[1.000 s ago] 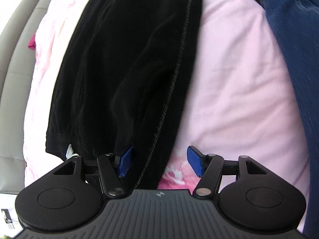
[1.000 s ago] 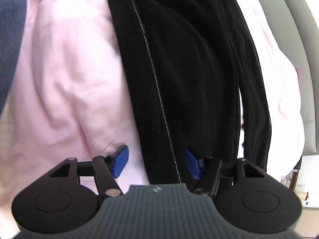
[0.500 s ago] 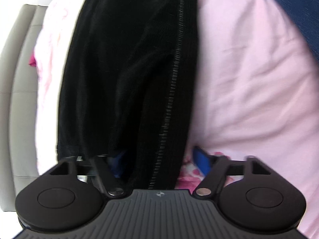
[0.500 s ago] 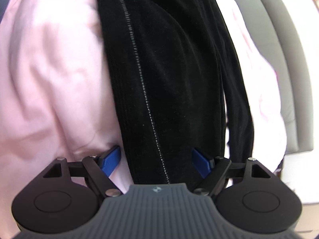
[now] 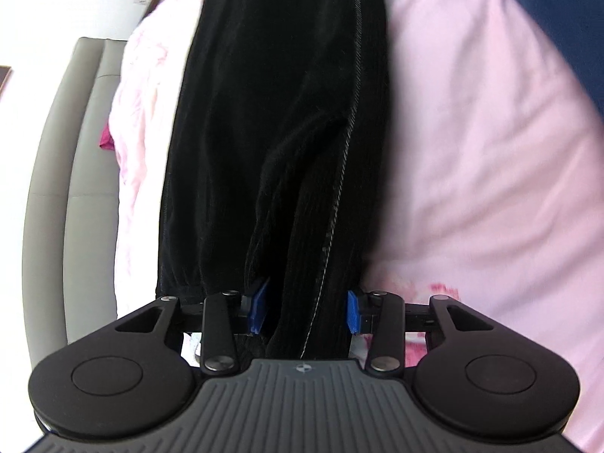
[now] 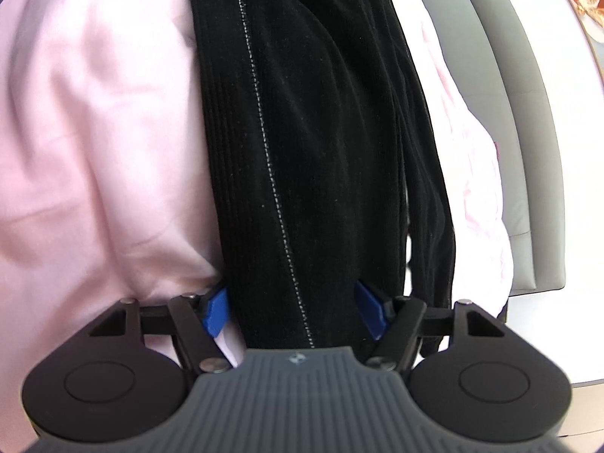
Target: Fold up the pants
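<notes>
Black corduroy pants (image 5: 279, 120) with a pale stitched side seam lie lengthwise on a pink bedcover (image 5: 472, 158). My left gripper (image 5: 304, 311) has its blue pads (image 5: 258, 307) narrowed around a bunched end of the pants, whose fabric fills the gap. In the right wrist view the same pants (image 6: 313, 132) run up the frame. My right gripper (image 6: 296, 311) straddles the pants' end, its blue pads (image 6: 216, 309) wider apart with fabric between them.
A grey padded headboard (image 5: 56, 188) stands at the left, also seen in the right wrist view (image 6: 528, 120). Blue denim cloth (image 5: 566, 11) lies at the upper right. The pink bedcover (image 6: 94, 143) spreads beside the pants.
My left gripper's jaws have closed in on the pants' end and the cloth bunches between them. My right gripper has moved over the pants' edge, so fabric now fills its gap.
</notes>
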Motion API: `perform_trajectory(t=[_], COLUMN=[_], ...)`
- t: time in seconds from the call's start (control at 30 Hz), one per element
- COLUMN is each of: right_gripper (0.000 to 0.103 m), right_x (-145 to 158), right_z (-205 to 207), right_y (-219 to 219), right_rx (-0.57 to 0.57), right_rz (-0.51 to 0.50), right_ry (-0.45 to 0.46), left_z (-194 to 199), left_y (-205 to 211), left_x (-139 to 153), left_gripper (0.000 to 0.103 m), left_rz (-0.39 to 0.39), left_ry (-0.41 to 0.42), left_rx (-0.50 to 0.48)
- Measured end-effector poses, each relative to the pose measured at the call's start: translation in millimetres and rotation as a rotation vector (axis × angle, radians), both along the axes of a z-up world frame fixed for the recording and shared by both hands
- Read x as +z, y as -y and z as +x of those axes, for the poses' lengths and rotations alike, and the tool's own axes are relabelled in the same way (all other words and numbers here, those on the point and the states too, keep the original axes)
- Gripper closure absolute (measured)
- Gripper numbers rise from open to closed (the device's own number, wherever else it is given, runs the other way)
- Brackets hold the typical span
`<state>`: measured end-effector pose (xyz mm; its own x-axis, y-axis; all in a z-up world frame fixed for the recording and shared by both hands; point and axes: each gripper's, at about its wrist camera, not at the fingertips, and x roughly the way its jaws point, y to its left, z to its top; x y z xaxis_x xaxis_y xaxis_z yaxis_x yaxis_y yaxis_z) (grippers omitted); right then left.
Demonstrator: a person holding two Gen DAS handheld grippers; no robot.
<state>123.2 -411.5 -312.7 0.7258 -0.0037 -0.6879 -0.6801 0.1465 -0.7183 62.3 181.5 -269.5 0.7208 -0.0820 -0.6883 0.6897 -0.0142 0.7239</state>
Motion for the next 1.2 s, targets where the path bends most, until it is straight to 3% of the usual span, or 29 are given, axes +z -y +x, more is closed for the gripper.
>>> perform_trajectory(t=[0.07,0.13,0.2,0.3,0.7,0.93,1.2], right_gripper=[0.047,0.058,0.078,0.09,0.101,0.101,0.102], right_x=[0.0,-1.0,-1.5,4.5,73.4,110.4,126.2], right_z=[2.0,3.6,1.6,-0.4,21.4,42.2,117.9], right_y=[-0.5,-1.1,4.3,5.5,9.5,17.7,29.9], right_rx=[0.003,0.0,0.003,-0.032,-0.098,-0.132,-0.127], right_rz=[0.0,-0.001,-0.01,0.009,0.109,0.139,0.113], right_ry=[0.0,-0.025,-0.041,-0.042,0.084,0.154,0.188], left_z=[5.2,12.4,16.0,19.3,53.3,88.5,142.9], left_y=[4.9,9.5,10.0,7.9,7.7,5.9,0.4], left_x=[-7.2,-4.8,2.8,20.2,93.7,121.0,138.2], left_gripper=[0.058,0.067,0.074,0.083,0.085,0.086,0.085], left_rz=[0.028,0.01,-0.005,-0.044,-0.233,-0.315,-0.387], left_ry=[-0.007,-0.029,-0.034,-0.028,0.021,0.024,0.0], left_rx=[0.036,0.077,0.088,0.089,0.143,0.196,0.249])
